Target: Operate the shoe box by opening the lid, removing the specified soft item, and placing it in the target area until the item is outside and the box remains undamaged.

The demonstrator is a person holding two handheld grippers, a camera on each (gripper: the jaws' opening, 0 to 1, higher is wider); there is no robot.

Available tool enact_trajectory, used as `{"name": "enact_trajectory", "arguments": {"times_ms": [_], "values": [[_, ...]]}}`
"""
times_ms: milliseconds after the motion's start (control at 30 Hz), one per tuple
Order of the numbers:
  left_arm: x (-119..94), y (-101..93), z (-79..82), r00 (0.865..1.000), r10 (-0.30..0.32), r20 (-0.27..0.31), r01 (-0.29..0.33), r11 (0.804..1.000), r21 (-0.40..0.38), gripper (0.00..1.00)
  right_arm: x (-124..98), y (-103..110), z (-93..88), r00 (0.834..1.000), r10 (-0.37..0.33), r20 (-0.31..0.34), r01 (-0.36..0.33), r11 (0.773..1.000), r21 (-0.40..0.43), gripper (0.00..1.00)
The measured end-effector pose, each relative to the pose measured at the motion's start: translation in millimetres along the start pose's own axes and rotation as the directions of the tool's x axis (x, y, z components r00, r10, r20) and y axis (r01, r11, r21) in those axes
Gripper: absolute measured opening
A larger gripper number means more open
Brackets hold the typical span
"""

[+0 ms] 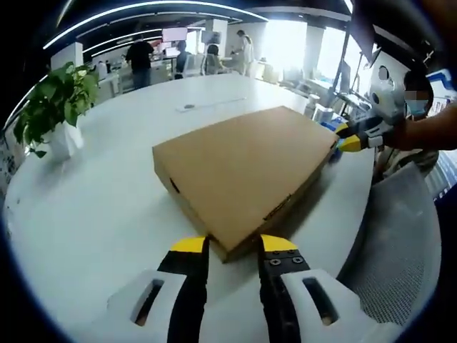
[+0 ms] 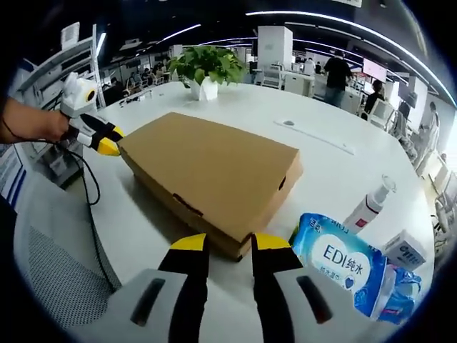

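Note:
A flat brown cardboard shoe box [image 1: 243, 168] lies shut on the white table [image 1: 107, 200]. My left gripper [image 1: 233, 245] stands open, its yellow-tipped jaws on either side of the box's near corner. In the right gripper view the same box [image 2: 207, 168] is seen from the opposite side, and my right gripper [image 2: 229, 243] is open around its near corner. Each gripper shows in the other's view at the far corner of the box: the right gripper [image 1: 348, 138] in a hand, and the left gripper [image 2: 106, 143] also in a hand. The box's contents are hidden.
A potted plant [image 1: 57, 107] stands on the table. A blue pack of wipes [image 2: 346, 268], a white bottle [image 2: 370, 205] and a small white carton [image 2: 405, 250] lie right of the box. A grey mesh chair [image 1: 400, 243] sits by the table edge. People stand far behind.

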State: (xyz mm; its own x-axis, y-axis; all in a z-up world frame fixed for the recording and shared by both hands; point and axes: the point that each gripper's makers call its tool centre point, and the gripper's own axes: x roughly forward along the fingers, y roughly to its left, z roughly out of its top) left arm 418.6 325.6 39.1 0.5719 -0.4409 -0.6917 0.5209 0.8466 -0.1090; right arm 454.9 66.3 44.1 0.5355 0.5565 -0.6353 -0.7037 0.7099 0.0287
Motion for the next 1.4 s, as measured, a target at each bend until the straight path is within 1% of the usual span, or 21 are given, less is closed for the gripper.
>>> {"name": "enact_trajectory", "arguments": {"times_ms": [200, 400, 533, 600, 667, 700, 733, 767, 800, 833, 867, 933, 1000, 1033, 1067, 1100, 1133, 1167, 1233, 1300, 1400], "values": [[9.2, -3.3, 7.3, 1.0, -0.009, -0.003, 0.009, 1.0, 0.01, 0.27, 0.7, -12.4, 0.0, 1.0, -0.009, -0.001, 0.009, 1.0, -0.003, 0.21], [8.8, -2.2, 6.8, 1.0, -0.008, -0.01, 0.008, 1.0, 0.011, 0.26, 0.4, -12.0, -0.6, 1.0, -0.003, 0.003, 0.003, 1.0, -0.006, 0.21], [7.9, -3.9, 8.4, 1.0, -0.009, -0.003, 0.009, 1.0, 0.004, 0.29, -0.7, -12.5, -0.3, 1.0, -0.007, 0.01, 0.007, 1.0, -0.001, 0.23], [4.8, -6.2, 13.0, 1.0, -0.011, 0.015, 0.011, 1.0, -0.002, 0.36, -5.9, -14.8, 4.2, 0.999, -0.017, 0.031, 0.016, 0.999, 0.033, 0.31], [-0.3, -7.8, 19.8, 0.999, -0.003, 0.034, 0.002, 1.0, 0.012, 0.45, -15.2, -19.6, 7.2, 0.999, -0.037, 0.04, 0.035, 0.999, 0.04, 0.38], [-4.0, -7.7, 23.3, 0.999, 0.005, 0.042, -0.006, 1.0, 0.019, 0.53, -20.7, -22.2, 12.7, 0.996, -0.05, 0.072, 0.046, 0.997, 0.057, 0.42], [-8.6, -9.5, 31.4, 0.997, 0.004, 0.077, -0.005, 1.0, 0.021, 0.62, -29.9, -26.8, 19.8, 0.991, -0.072, 0.116, 0.062, 0.994, 0.088, 0.47], [-11.4, -10.2, 35.6, 0.996, 0.003, 0.094, -0.005, 1.0, 0.019, 0.69, -36.9, -32.0, 21.1, 0.987, -0.092, 0.128, 0.082, 0.993, 0.083, 0.53], [-14.6, -10.5, 37.9, 0.995, 0.004, 0.1, -0.006, 1.0, 0.019, 0.77, -47.7, -40.8, 18.8, 0.983, -0.134, 0.123, 0.121, 0.987, 0.102, 0.58], [-18.0, -12.8, 43.5, 0.992, -0.005, 0.123, 0.003, 1.0, 0.016, 0.83, -53.2, -46.2, 20.4, 0.978, -0.153, 0.141, 0.137, 0.984, 0.114, 0.66], [-19.5, -14.1, 46.2, 0.992, -0.01, 0.128, 0.008, 1.0, 0.018, 0.89, -62.6, -58.4, 17.8, 0.967, -0.209, 0.149, 0.186, 0.971, 0.151, 0.76], [-20.9, -15.3, 50.5, 0.991, -0.009, 0.135, 0.007, 1.0, 0.02, 0.95, -75.9, -74.5, 9.6, 0.954, -0.272, 0.128, 0.247, 0.952, 0.178, 0.83], [-19.8, -16.8, 53.1, 0.991, -0.007, 0.134, 0.004, 1.0, 0.024, 1.0, -90.9, -94.5, 0.9, 0.927, -0.355, 0.122, 0.326, 0.922, 0.209, 0.9], [-19.2, -18.3, 52.3, 0.992, -0.012, 0.123, 0.01, 1.0, 0.019, 1.0, -99.6, -103.4, -6.5, 0.914, -0.393, 0.102, 0.363, 0.904, 0.226, 0.92], [-19.1, -19.8, 53.6, 0.992, -0.015, 0.127, 0.013, 1.0, 0.016, 1.0, -104.5, -108.4, -11.0, 0.905, -0.415, 0.091, 0.384, 0.892, 0.238, 0.93], [-19.1, -21.1, 54.9, 0.991, -0.017, 0.131, 0.015, 1.0, 0.014, 1.0, -112.3, -115.2, -18.0, 0.892, -0.446, 0.07, 0.417, 0.873, 0.253, 0.94], [-17.9, -22.6, 55.9, 0.991, -0.021, 0.129, 0.019, 1.0, 0.015, 1.0, -115.2, -116.8, -19.4, 0.89, -0.45, 0.076, 0.418, 0.87, 0.262, 0.94], [-17.8, -25.3, 56.9, 0.991, -0.025, 0.129, 0.023, 1.0, 0.018, 1.0, -120.8, -118.8, -26.2, 0.882, -0.469, 0.053, 0.439, 0.857, 0.269, 0.95], [-17.0, -30.0, 57.2, 0.991, -0.043, 0.129, 0.041, 0.999, 0.018, 1.0, -126.4, -120.7, -32.6, 0.878, -0.477, 0.042, 0.445, 0.844, 0.299, 0.95], [-16.5, -39.3, 52.1, 0.992, -0.074, 0.1, 0.074, 0.997, 0.005, 1.0, -131.2, -120.1, -40.3, 0.876, -0.481, 0.025, 0.451, 0.839, 0.305, 0.95], [-17.8, -45.8, 47.1, 0.993, -0.081, 0.089, 0.08, 0.997, 0.013, 1.0, -136.5, -115.6, -45.7, 0.874, -0.486, 0.02, 0.457, 0.833, 0.311, 0.94]]}}
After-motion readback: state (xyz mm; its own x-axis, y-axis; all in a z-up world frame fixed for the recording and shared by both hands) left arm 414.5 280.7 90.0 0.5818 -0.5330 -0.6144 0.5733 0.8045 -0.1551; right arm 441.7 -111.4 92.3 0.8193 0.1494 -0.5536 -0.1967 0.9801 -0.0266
